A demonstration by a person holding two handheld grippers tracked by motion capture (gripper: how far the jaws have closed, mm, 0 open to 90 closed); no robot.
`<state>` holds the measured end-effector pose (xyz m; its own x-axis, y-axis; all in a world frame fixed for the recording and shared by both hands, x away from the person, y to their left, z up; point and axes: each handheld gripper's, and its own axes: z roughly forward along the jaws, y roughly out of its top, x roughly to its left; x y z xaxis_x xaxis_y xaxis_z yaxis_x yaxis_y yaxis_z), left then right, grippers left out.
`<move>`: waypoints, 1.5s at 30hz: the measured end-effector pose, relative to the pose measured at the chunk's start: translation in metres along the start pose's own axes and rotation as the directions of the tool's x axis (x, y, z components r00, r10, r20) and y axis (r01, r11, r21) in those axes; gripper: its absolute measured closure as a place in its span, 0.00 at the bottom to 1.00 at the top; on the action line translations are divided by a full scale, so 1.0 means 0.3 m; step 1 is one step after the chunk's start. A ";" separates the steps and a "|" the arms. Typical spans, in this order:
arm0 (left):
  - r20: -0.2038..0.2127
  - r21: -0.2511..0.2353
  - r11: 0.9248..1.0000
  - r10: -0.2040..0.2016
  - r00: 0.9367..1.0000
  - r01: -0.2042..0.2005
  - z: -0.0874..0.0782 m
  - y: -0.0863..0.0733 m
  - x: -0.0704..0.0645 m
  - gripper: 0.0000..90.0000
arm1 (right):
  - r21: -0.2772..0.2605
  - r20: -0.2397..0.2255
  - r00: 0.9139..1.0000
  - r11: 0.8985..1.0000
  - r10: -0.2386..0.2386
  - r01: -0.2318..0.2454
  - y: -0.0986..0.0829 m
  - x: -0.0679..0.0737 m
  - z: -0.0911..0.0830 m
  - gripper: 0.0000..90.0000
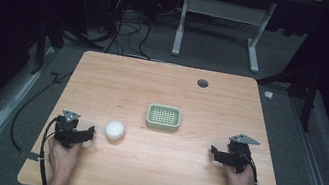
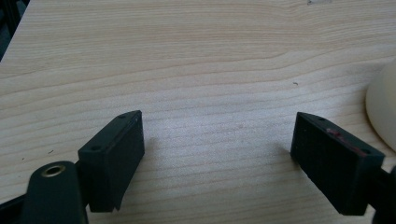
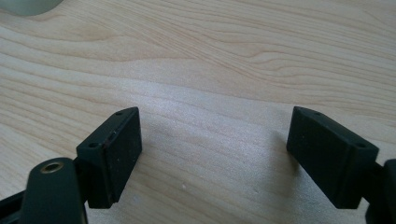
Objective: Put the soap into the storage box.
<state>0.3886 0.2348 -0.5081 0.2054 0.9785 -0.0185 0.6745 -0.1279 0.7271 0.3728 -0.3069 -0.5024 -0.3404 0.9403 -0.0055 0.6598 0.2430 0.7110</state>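
The white ball point(image 1: 114, 130) lies on the bare wood at the lower left of the high view, just to the right of my left gripper point(image 1: 89, 133) and apart from it, with a small strip of table between the jaw tips and its round side. In the left gripper view the same ball point(image 2: 384, 109) shows as a pale curved edge at the right margin of the frame, beyond the right-hand jaw and not between the two; my jaws there stand wide apart, released, with nothing but wood grain in the gap. Up and to the right of the ball, near the middle of the high view, sits the pale green soap dish point(image 1: 163, 116), a shallow tray with rounded corners and a slotted grid floor; I see nothing lying in it. Nothing stands between the ball and the dish, only open tabletop. My right gripper point(image 1: 213, 153) rests at the lower right of the high view, well apart from both, its jaws pointing left toward the middle of the table point(image 1: 148, 176). In the right gripper view its jaws also stand wide open and empty over the wood, and a pale greenish curved edge point(image 3: 32, 5) shows in the upper left corner of that frame, too little of it for me to say what it is. Near the table's far edge, upper right of centre, is a small dark round cable hole point(image 1: 202, 83).
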 end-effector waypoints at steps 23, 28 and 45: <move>0.081 -0.066 0.997 0.032 0.996 -0.027 -0.106 0.032 -0.037 0.19 | 0.003 0.002 1.000 1.000 -0.003 0.002 0.000 0.000 0.000 0.21; 0.104 -0.072 0.997 0.045 0.994 -0.037 -0.121 0.041 -0.055 0.18 | 0.003 0.002 1.000 1.000 -0.003 0.003 0.000 0.001 0.000 0.21; 0.164 -0.068 0.987 0.153 0.975 -0.143 -0.123 0.069 -0.183 0.17 | 0.004 0.003 1.000 1.000 -0.006 0.006 0.000 0.001 0.000 0.21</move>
<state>0.3653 0.1843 -0.4666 0.4195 0.9075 -0.0193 0.5883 -0.2557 0.7672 0.3727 -0.3066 -0.5023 -0.3420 0.9396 -0.0116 0.6606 0.2491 0.7082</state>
